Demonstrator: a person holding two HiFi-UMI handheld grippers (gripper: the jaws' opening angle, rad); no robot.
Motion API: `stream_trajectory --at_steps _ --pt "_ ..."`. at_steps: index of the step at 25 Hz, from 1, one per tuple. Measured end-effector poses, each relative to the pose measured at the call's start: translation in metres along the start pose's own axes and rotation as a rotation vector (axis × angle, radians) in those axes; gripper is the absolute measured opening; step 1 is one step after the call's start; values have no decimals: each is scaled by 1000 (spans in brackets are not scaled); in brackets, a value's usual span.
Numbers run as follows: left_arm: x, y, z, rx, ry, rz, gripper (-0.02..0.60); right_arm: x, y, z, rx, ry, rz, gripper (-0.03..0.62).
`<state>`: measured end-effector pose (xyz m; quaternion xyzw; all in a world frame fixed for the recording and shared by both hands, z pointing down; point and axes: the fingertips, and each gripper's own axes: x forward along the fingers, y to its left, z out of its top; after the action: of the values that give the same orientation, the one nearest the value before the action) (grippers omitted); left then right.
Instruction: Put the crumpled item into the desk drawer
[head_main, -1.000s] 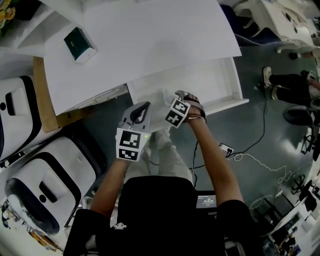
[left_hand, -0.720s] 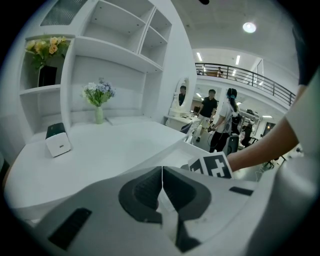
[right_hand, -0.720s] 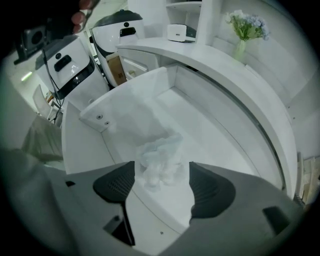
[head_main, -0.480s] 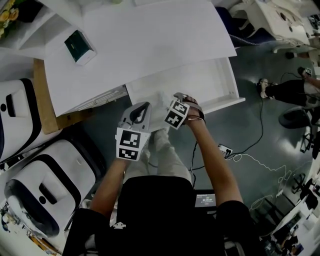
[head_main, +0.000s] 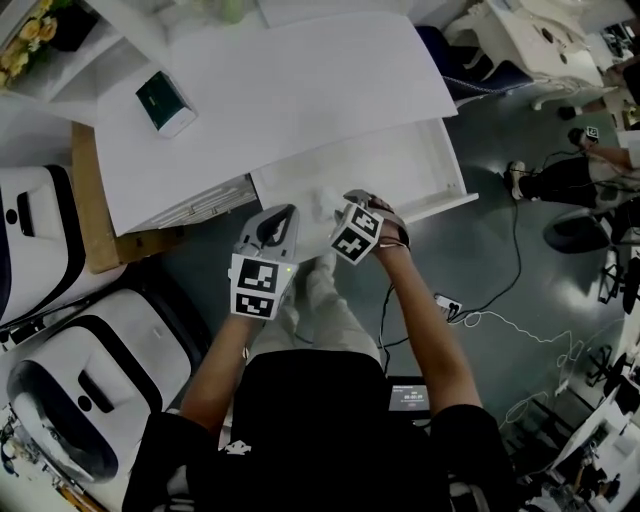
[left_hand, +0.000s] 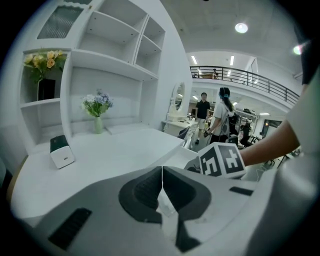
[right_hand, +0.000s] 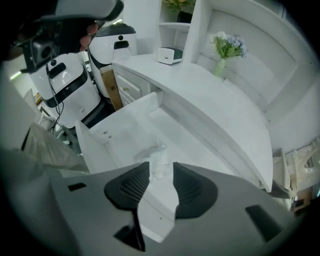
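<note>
The white desk drawer (head_main: 400, 165) stands pulled out below the desktop (head_main: 300, 90). A crumpled white item (right_hand: 157, 160) lies on the drawer floor near its front left corner, faint in the head view (head_main: 322, 203). My right gripper (right_hand: 161, 172) hovers over it with its jaws closing. The item's near end sits between the tips, and I see no pad pressing on it. In the head view the right gripper (head_main: 340, 208) is above the drawer's front edge. My left gripper (head_main: 288, 212) is just left of it, outside the drawer, with its jaws (left_hand: 162, 172) shut and empty.
A green-and-white box (head_main: 165, 100) sits on the desk's far left, and a vase of flowers (left_hand: 98, 117) stands at the back. Large white machines (head_main: 60, 330) stand to the left. Cables (head_main: 500, 300) trail over the floor at the right, where people stand.
Both grippers stay nearly where they were at the drawer's front. The head view has shifted a little, so the desk and drawer sit slightly further left in the picture.
</note>
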<state>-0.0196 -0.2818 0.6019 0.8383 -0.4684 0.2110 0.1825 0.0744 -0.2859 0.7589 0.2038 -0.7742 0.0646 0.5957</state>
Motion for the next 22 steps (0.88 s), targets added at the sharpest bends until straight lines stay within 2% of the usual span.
stream_trajectory --at_steps 5,10,17,22 --pt "-15 -9 10 25 -12 -20 8 -31 -6 6 70 -55 -68 72" --pt "-33 -20 20 54 -29 -53 8 -69 -6 19 158 -151 -142 5" --pt "-61 -29 35 95 -69 -67 8 -126 0 35 238 -264 -217 -2" --pt "-85 -31 46 129 -100 -66 8 -170 12 51 337 -360 -235 -2"
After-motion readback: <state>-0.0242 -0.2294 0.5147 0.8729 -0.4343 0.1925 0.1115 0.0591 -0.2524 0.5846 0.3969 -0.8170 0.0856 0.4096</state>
